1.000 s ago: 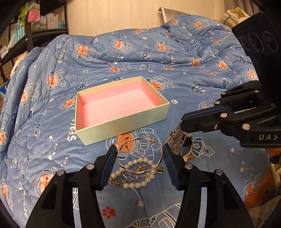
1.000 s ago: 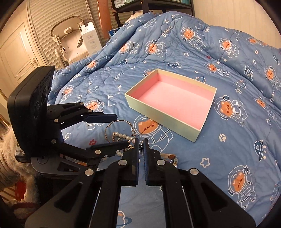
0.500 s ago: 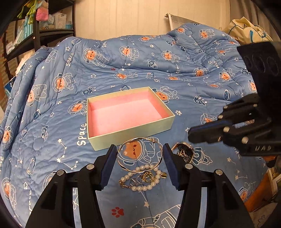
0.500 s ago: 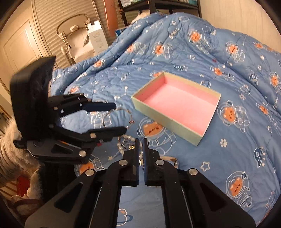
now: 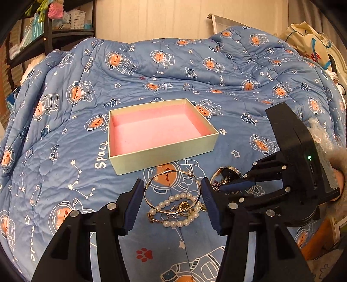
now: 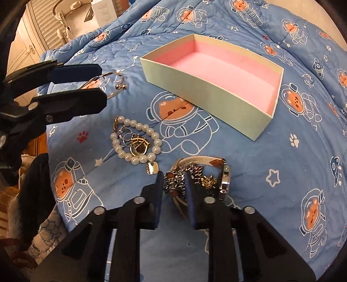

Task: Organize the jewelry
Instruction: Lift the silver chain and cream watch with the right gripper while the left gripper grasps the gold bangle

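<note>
An open pale green box with pink lining (image 5: 162,149) (image 6: 208,91) sits on the blue quilt. In front of it lie a thin gold bangle (image 5: 171,173) (image 6: 118,86), a pearl bracelet (image 5: 177,222) (image 6: 136,158) ringed around gold and silver rings (image 6: 138,145), and a tangle of silver chain with a watch (image 6: 193,175) (image 5: 225,173). My left gripper (image 5: 172,201) is open, its fingers either side of the bangle and pearls. My right gripper (image 6: 173,184) is part open with its fingers around the chain tangle, not clamped.
The blue astronaut quilt (image 5: 65,173) covers the bed. A black shelf (image 5: 49,41) stands at the back left, a bag (image 5: 312,47) at the back right. White cupboard doors and a cardboard box (image 6: 104,13) lie beyond the bed.
My right gripper has opened from shut and dropped lower onto the chain and watch. My left gripper has pulled back a little, still open over the bangle.
</note>
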{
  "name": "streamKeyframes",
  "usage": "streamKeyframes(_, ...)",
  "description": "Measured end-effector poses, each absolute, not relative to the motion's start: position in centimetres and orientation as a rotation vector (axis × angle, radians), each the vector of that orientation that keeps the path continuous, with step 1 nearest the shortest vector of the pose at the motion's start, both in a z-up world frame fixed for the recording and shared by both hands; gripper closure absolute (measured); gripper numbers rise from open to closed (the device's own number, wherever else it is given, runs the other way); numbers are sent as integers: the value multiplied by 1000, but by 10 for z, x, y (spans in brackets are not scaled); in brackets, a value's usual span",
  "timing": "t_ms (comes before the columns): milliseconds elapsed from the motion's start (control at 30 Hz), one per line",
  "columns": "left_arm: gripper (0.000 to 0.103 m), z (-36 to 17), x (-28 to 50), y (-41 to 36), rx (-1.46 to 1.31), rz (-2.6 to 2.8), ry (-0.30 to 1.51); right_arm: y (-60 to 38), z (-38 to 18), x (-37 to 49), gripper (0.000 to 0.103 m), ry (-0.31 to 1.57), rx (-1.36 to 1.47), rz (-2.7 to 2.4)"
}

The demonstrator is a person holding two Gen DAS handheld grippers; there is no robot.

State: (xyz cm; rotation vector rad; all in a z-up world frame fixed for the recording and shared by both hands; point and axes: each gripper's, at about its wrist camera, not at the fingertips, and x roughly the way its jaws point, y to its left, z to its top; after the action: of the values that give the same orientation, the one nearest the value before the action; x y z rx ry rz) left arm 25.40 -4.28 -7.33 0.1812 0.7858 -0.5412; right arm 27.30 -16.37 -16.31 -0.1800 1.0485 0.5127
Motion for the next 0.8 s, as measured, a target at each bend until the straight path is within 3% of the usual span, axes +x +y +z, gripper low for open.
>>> streamKeyframes(33,50,-74,254,-43,179,-542,789,-166,-162,273,86,1048,-167,515)
streamKeyframes(133,50,-75,253,-44,180,-544,792,-168,-154,269,102,1022,-159,529)
streamKeyframes(467,50,-72,251,-45,170,-547,780,-164,-133,263,102,950,-188,538)
streamKeyframes(500,50,-72,251,-45,171,-546,779,-163,-132,265,101,958,-196,538)
streamKeyframes(567,50,-73,251,-45,173,-544,779,-164,-136,271,86,1007,-177,538)
streamKeyframes(600,50,-73,251,-45,172,-543,778,-166,-139,273,56,1022,-155,545)
streamKeyframes(633,50,-72,251,-44,169,-542,777,-166,-143,274,39,1043,-137,548)
streamKeyframes(667,50,-72,250,-43,165,-542,778,-167,-146,275,31,1055,-119,547)
streamKeyframes(733,50,-73,250,-43,163,-539,779,-164,-150,273,48,1052,-135,541)
streamKeyframes(800,50,-74,249,-42,158,-539,783,-157,-156,271,56,1063,-187,549)
